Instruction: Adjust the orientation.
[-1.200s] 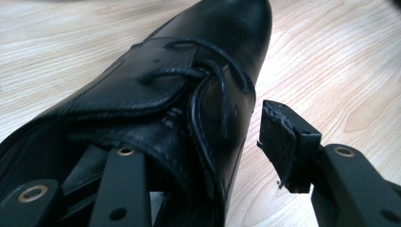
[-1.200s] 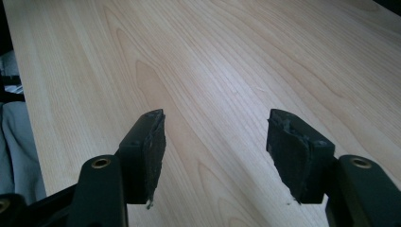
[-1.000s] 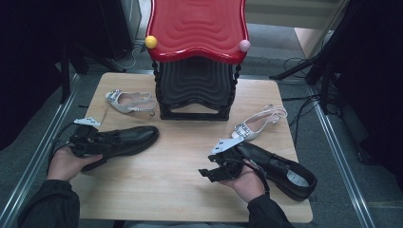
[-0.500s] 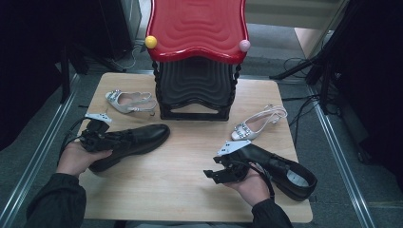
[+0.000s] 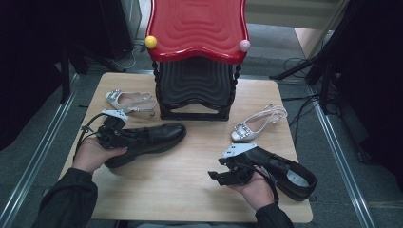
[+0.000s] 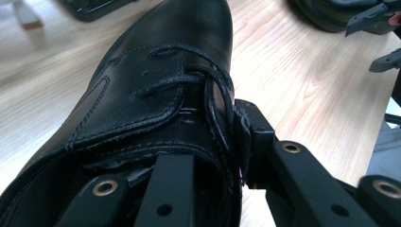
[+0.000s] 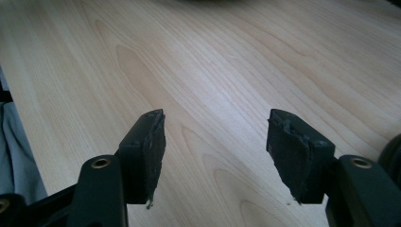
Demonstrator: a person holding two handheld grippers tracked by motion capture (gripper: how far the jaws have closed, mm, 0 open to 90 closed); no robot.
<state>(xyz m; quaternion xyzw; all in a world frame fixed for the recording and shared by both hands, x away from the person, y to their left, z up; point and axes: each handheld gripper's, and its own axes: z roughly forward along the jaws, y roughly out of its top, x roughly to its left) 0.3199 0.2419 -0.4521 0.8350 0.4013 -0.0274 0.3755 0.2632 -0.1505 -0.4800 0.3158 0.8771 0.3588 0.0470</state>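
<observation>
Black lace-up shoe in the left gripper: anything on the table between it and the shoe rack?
Nothing visible. The left gripper is clamped on the black lace-up shoe; bare table lies between its toe and the black rack. The silver sandal sits off to the side.

A desk (image 5: 190, 190) of pale wood with a clear grain stands in the middle of the room. At its far edge there is a piece of furniture with a glossy red wavy top (image 5: 197, 26) on a black ribbed base (image 5: 195, 85); a yellow ball (image 5: 150, 42) and a pink ball (image 5: 244, 45) sit at the front corners of the top. The floor (image 5: 43, 137) is grey. Metal rails (image 5: 332, 142) run along both sides of the desk. Black cables (image 5: 297, 102) lie on the floor at the right. The far corners are dark.
</observation>
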